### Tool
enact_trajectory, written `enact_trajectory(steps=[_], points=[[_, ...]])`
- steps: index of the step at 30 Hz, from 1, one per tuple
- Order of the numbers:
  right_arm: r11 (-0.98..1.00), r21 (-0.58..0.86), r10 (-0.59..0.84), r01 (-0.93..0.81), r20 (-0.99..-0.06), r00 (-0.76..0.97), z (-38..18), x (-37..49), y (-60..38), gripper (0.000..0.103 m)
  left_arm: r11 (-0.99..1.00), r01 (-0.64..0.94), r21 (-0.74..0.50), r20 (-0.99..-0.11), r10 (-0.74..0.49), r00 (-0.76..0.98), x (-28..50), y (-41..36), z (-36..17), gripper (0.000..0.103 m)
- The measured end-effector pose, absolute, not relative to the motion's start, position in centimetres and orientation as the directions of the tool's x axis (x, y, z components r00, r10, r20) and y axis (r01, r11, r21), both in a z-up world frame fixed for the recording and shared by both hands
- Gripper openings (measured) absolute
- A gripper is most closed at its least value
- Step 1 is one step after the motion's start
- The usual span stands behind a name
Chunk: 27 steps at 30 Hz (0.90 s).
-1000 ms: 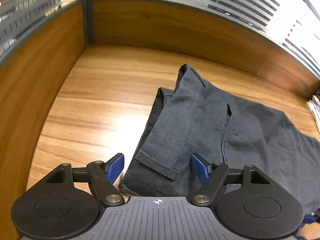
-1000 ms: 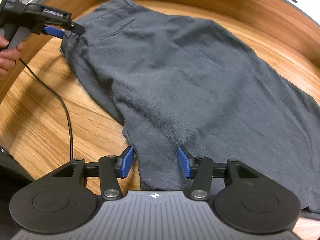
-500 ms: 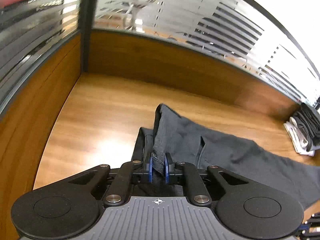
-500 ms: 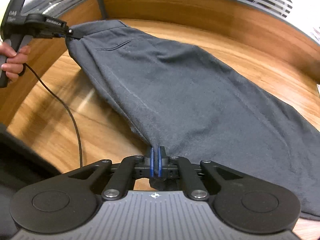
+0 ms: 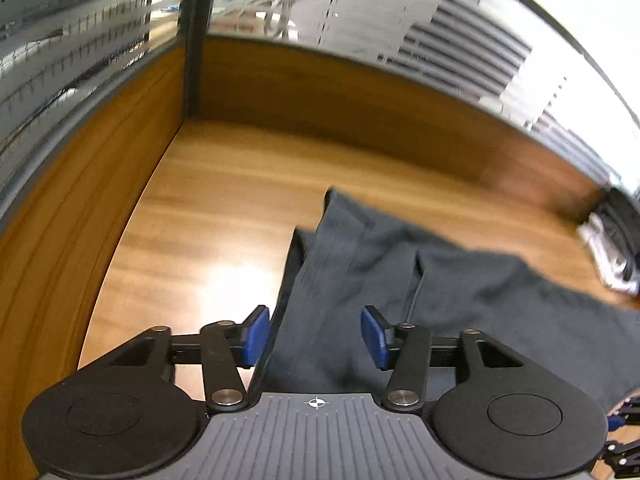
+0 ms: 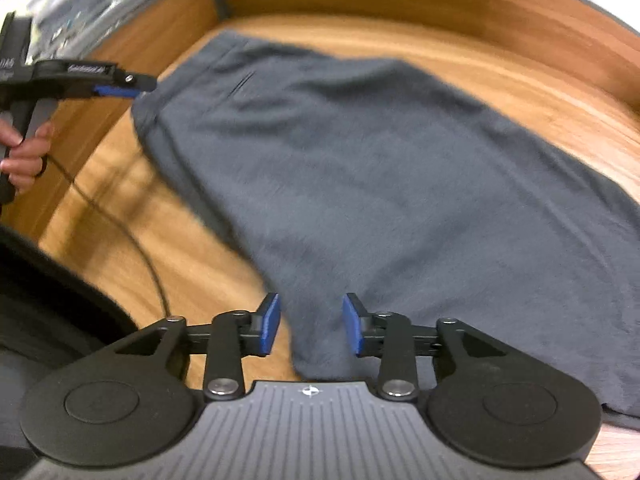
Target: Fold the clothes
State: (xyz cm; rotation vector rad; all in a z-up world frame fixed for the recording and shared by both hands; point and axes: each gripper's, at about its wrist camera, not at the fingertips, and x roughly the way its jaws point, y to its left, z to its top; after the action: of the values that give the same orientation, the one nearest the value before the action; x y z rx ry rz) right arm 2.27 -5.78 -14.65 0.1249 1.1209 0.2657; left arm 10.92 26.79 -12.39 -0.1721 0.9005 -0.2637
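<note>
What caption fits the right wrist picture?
Right gripper opening around dark grey trousers on wooden table.

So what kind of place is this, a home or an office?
Probably an office: a wooden desk boxed in by wood partition panels topped with striped frosted glass. Grey trousers lie on the desk.

Office: wooden desk (image 5: 224,216) in corner cubicle, wood partition panels (image 5: 340,96), striped frosted glass (image 5: 460,52) above.
</note>
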Motion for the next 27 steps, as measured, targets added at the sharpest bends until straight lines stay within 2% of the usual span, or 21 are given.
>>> enact_trajectory(steps=[4, 14, 15, 16, 17, 18, 22, 23, 25, 26, 27], points=[[0.975, 0.212, 0.220, -0.068, -0.870, 0.441, -14.4, 3.5, -8.0, 0.055, 0.952, 0.138, -0.271, -0.759, -0.300, 0.578, 14.0, 25.8, -12.6, 0.058], [0.991, 0.056, 0.003, 0.119, -0.913, 0.407, -17.8, 6.8, -13.6, 0.060, 0.925, 0.057, -0.376, -0.787, -0.351, 0.508, 22.3, 23.0, -15.4, 0.057], [0.989, 0.052, -0.007, 0.136, -0.916, 0.401, -18.1, 7.1, -14.1, 0.060, 0.920, 0.047, -0.390, -0.788, -0.360, 0.500, 23.0, 22.8, -15.8, 0.052], [0.987, 0.049, -0.016, 0.153, -0.919, 0.395, -18.4, 7.4, -14.7, 0.060, 0.918, 0.036, -0.395, -0.792, -0.359, 0.494, 23.5, 22.5, -16.0, 0.042], [0.985, 0.049, -0.021, 0.168, -0.921, 0.389, -18.7, 7.7, -15.1, 0.059, 0.923, 0.025, -0.383, -0.798, -0.345, 0.495, 23.7, 22.4, -16.1, 0.025], [0.983, 0.047, -0.025, 0.180, -0.924, 0.381, -19.0, 7.9, -15.5, 0.060, 0.931, 0.013, -0.366, -0.805, -0.323, 0.497, 23.7, 22.2, -16.2, 0.020], [0.979, 0.024, -0.043, 0.202, -0.946, 0.320, -20.2, 8.4, -16.2, 0.060, 0.923, -0.121, -0.365, -0.815, -0.254, 0.520, 22.8, 23.7, -15.5, 0.014], [0.980, 0.024, -0.042, 0.200, -0.946, 0.321, -20.2, 8.3, -16.3, 0.060, 0.917, -0.144, -0.371, -0.816, -0.248, 0.523, 22.5, 24.2, -15.3, 0.010], [0.981, 0.024, -0.040, 0.193, -0.947, 0.318, -20.3, 8.4, -16.4, 0.061, 0.918, -0.134, -0.373, -0.815, -0.255, 0.521, 22.0, 24.6, -15.0, 0.012], [0.982, 0.023, -0.038, 0.189, -0.949, 0.314, -20.4, 8.5, -16.4, 0.062, 0.920, -0.121, -0.373, -0.814, -0.262, 0.519, 21.8, 24.8, -14.9, 0.015], [0.982, 0.023, -0.037, 0.186, -0.950, 0.311, -20.4, 8.5, -16.4, 0.063, 0.924, -0.094, -0.369, -0.809, -0.270, 0.522, 21.5, 24.8, -14.6, 0.023]])
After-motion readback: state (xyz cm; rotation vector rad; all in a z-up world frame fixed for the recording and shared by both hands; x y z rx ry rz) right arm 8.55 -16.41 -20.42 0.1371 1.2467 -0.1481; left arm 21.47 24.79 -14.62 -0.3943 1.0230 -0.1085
